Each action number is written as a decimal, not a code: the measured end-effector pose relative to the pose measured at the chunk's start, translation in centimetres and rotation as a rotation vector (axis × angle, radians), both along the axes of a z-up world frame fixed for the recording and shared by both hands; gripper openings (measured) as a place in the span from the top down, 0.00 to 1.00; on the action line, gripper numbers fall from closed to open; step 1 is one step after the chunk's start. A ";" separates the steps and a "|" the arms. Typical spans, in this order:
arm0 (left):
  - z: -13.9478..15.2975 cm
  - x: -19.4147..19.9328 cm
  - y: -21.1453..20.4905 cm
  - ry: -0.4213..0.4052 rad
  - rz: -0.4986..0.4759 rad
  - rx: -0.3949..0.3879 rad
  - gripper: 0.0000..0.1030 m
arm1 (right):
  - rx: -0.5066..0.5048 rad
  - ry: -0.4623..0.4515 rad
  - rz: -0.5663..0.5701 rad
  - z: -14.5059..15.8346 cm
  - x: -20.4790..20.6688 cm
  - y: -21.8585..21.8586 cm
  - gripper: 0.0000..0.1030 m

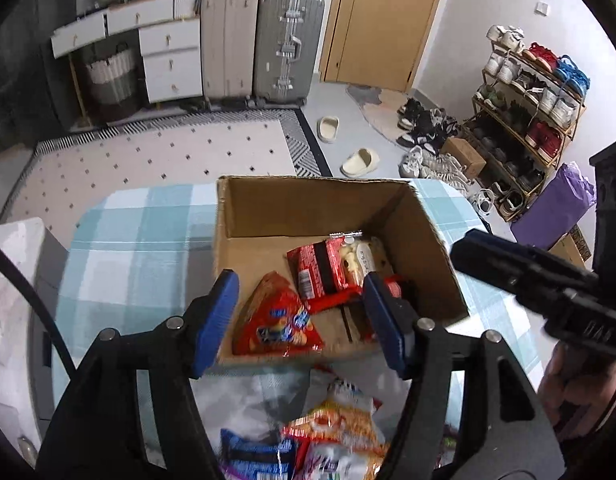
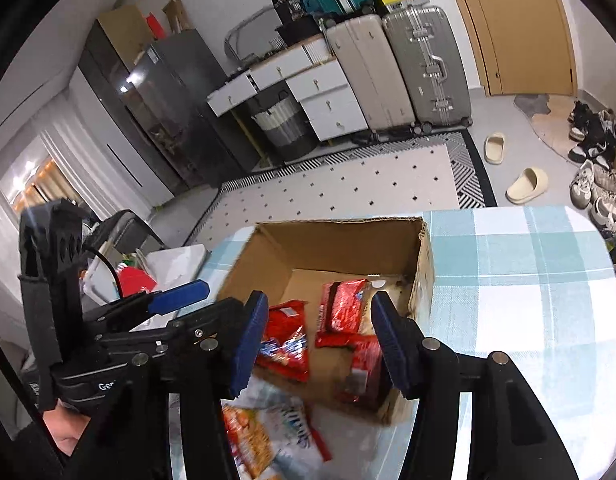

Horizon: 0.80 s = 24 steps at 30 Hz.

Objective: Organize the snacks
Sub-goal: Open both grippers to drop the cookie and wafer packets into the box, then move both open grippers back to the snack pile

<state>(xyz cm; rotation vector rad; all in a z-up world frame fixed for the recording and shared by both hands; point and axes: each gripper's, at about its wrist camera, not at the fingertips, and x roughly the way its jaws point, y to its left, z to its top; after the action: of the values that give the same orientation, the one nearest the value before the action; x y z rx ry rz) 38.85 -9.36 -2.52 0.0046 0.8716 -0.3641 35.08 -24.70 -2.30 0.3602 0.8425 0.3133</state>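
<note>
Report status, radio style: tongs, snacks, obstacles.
Left tongs open, empty; right tongs open, empty. Red snack packs in cardboard box; loose snacks outside on table. Nothing blocking.

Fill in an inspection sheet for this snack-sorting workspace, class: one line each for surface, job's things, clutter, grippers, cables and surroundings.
Surface: table under a blue-and-white checked cloth.
Job's things: open cardboard box on the cloth, holding a triangular red packet and a red-and-clear packet; a pile of loose snack packets lies on the cloth in front of the box.
Clutter: nothing seen on the cloth besides the snacks and box.
Grippers: left gripper open, empty, over the box's near edge; right gripper open, empty, also over the box.
Cables: black cable beside the left gripper.
Surroundings: two suitcases, white drawers, shoe rack, slippers, patterned rug, wooden door.
</note>
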 end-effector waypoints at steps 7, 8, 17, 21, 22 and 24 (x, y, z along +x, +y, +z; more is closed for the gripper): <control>3.8 -6.8 1.8 -0.084 0.004 -0.038 0.28 | 0.059 -0.122 -0.008 3.1 -7.2 0.2 0.38; 4.2 -7.6 1.9 -0.096 0.002 -0.038 0.28 | 0.062 -0.133 -0.012 3.3 -8.3 0.3 0.38; 8.6 -18.6 3.6 -0.228 -0.005 -0.112 0.23 | 0.046 -0.290 -0.017 7.3 -18.3 1.6 0.37; 10.1 -24.0 4.5 -0.331 -0.003 -0.087 0.19 | 0.030 -0.362 0.000 8.9 -22.6 2.8 0.31; 10.4 -25.2 4.8 -0.356 0.003 -0.084 0.18 | 0.024 -0.380 0.002 9.3 -23.8 3.1 0.31; 10.6 -27.4 5.3 -0.385 0.001 -0.083 0.17 | 0.026 -0.414 -0.003 9.7 -25.9 3.5 0.23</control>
<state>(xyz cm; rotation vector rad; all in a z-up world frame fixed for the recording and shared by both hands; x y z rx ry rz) 11.42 -4.03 8.09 -0.0024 0.4756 -0.3824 9.21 -21.19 7.41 0.3067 0.4323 0.3802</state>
